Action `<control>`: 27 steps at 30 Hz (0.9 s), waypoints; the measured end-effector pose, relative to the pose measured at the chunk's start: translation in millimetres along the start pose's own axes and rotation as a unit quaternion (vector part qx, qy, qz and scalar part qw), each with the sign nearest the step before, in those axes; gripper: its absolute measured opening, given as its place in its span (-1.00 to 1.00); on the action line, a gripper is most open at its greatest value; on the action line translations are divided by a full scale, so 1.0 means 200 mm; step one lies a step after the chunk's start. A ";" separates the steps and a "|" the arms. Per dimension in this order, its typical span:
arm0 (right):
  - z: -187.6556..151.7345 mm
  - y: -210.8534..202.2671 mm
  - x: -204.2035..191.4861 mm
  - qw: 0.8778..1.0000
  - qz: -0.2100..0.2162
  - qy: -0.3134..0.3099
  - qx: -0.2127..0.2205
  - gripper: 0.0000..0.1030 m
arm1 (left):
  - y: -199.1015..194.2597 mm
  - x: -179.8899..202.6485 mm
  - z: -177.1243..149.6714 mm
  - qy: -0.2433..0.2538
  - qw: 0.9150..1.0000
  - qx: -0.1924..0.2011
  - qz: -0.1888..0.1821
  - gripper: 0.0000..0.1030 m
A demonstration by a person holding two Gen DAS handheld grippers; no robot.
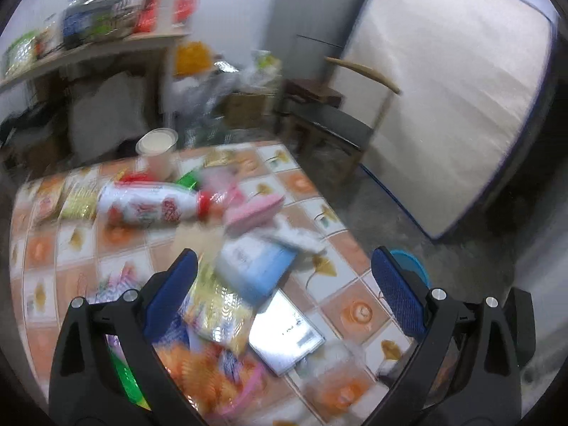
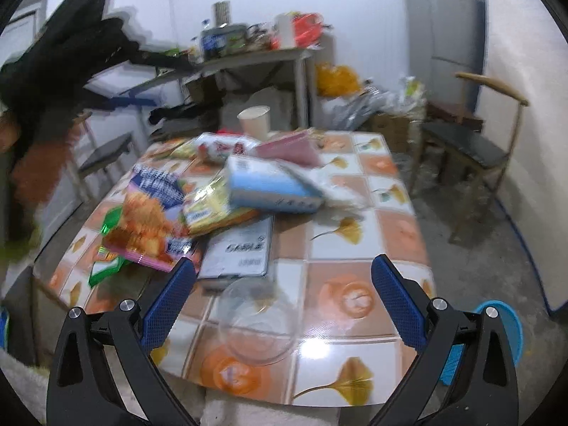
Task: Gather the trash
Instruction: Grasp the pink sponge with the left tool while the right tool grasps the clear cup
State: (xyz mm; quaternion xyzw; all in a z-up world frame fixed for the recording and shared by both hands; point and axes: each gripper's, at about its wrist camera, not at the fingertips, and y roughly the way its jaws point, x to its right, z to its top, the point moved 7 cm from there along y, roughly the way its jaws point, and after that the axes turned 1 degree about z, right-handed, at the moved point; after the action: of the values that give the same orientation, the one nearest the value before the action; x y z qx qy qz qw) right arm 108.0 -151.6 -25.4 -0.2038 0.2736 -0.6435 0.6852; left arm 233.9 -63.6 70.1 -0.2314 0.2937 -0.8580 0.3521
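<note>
A table with an orange-and-white tile cloth point(image 1: 337, 248) point(image 2: 355, 266) holds a heap of trash. A blue-and-white box point(image 1: 254, 266) point(image 2: 269, 188) lies on a yellow snack bag point(image 1: 216, 312) point(image 2: 213, 209). An orange chip bag point(image 2: 145, 227) point(image 1: 198, 365), a red-and-white packet point(image 1: 149, 206) point(image 2: 222, 149), a pink pack point(image 1: 254, 209) point(image 2: 289, 149), a white cable box point(image 2: 241, 252) point(image 1: 287, 333) and a paper cup point(image 1: 158, 151) point(image 2: 254, 120) are there too. A clear plastic bowl point(image 2: 257, 323) lies between my right gripper's fingers. My left gripper point(image 1: 284, 273) and right gripper point(image 2: 284, 280) are both open and empty above the table.
A blue bin point(image 2: 504, 337) point(image 1: 408, 262) stands on the floor at the table's right. A wooden chair point(image 1: 340, 120) point(image 2: 472, 149), a fridge point(image 2: 443, 25), a leaning mattress point(image 1: 443, 88) and a cluttered shelf table point(image 1: 88, 49) point(image 2: 248, 56) stand behind.
</note>
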 end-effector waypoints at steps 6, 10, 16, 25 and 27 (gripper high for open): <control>-0.11 0.11 -0.04 0.999 0.026 -0.009 -0.037 0.87 | 0.44 0.01 0.12 0.129 0.988 -0.073 0.040 0.83; -0.16 0.20 -0.03 0.998 0.025 -0.004 -0.058 0.87 | 0.68 -0.02 0.08 0.182 0.973 -0.123 0.073 0.41; -0.18 0.31 -0.02 0.997 0.023 -0.018 -0.075 0.87 | 0.90 -0.05 0.03 0.212 0.959 -0.170 0.081 0.03; -0.22 0.37 -0.10 0.993 0.031 -0.065 -0.095 0.68 | 0.98 -0.06 0.05 0.245 0.951 -0.163 0.096 -0.34; -0.24 0.37 -0.11 0.992 0.026 -0.077 -0.098 0.56 | 0.98 -0.05 0.06 0.258 0.948 -0.157 0.099 -0.39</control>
State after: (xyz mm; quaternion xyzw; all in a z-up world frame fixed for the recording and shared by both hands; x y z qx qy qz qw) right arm 135.0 -119.8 -106.6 -0.3118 0.2869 -0.5782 0.6972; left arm 339.2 -173.4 -53.4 -0.0244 0.5269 -0.7922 0.3069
